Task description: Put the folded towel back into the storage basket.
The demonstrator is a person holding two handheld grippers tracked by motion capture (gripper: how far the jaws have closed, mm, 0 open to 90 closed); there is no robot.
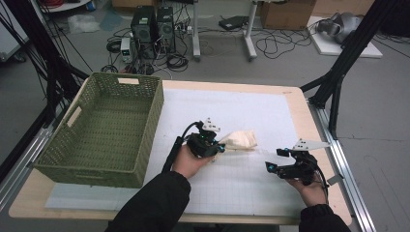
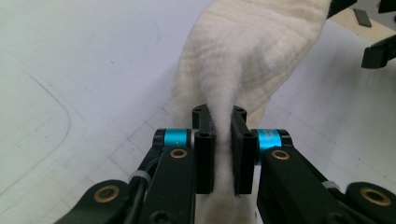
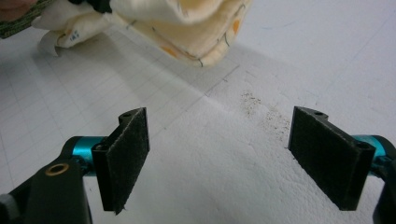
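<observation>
Grey floor behind the table carries two dark computer towers (image 1: 153, 28), loose cables and cardboard boxes; none of their markings can be read. Nearer, the wooden table (image 1: 300, 104) is covered by a white mat (image 1: 251, 108) printed with a fine grid, which bears no legible writing. On its left side stands a green woven basket (image 1: 109, 130) with a pale tag at its far rim, too small to read. Near the mat's middle, the cream cloth (image 1: 240, 140) hangs bunched from the left gripper (image 1: 218, 145), whose jaws are clamped tight on a fold of it. Small orange and dark printed marks show on the cloth's edge (image 3: 187, 32), unreadable. Right gripper (image 1: 268, 166) hovers well apart, jaws spread wide, nothing between them.
</observation>
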